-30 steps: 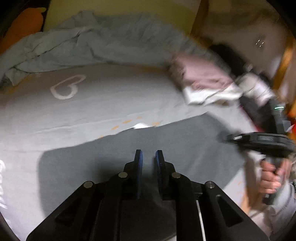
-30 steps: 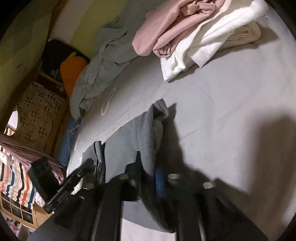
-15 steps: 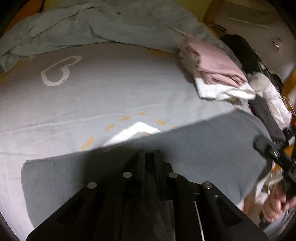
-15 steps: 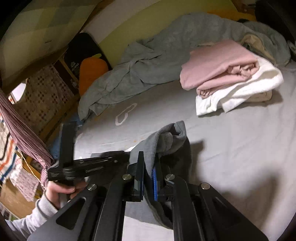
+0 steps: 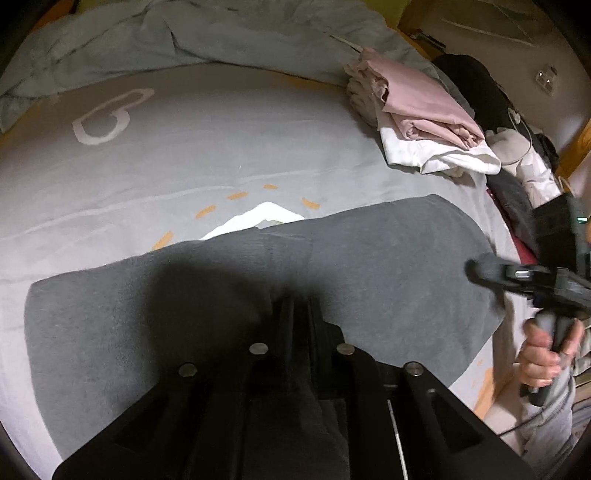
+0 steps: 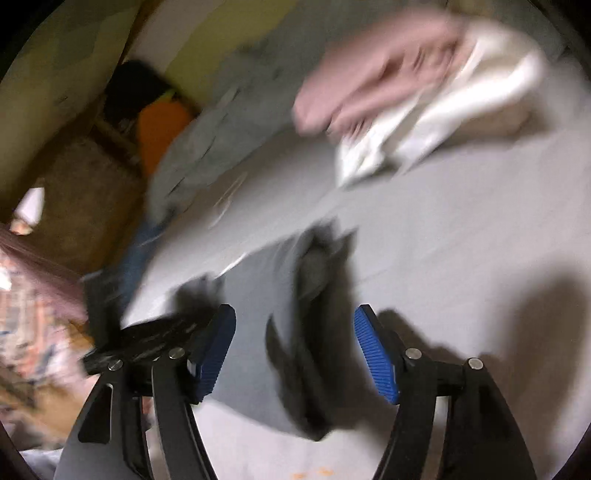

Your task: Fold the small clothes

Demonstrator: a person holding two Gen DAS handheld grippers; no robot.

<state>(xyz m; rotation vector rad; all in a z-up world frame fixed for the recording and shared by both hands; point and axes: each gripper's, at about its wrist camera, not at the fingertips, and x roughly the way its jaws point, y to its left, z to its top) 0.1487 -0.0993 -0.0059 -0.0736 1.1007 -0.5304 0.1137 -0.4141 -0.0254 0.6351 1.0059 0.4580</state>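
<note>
A dark grey garment lies spread flat across the light grey bed sheet. My left gripper is shut on the garment's near edge, its fingers pressed together in the cloth. My right gripper is open and empty, its blue pads wide apart above the garment's bunched end; this view is blurred. The right gripper also shows in the left wrist view, held by a hand at the garment's right end.
A folded pile of pink and white clothes sits at the far right of the bed. A crumpled grey-green blanket lies along the far side. Dark and white clothes hang off the right edge. An orange cushion lies beyond the bed.
My right gripper has opened and let go of the grey garment's end, which now lies on the bed. My left gripper stays shut on the near edge. The garment lies flatter.
</note>
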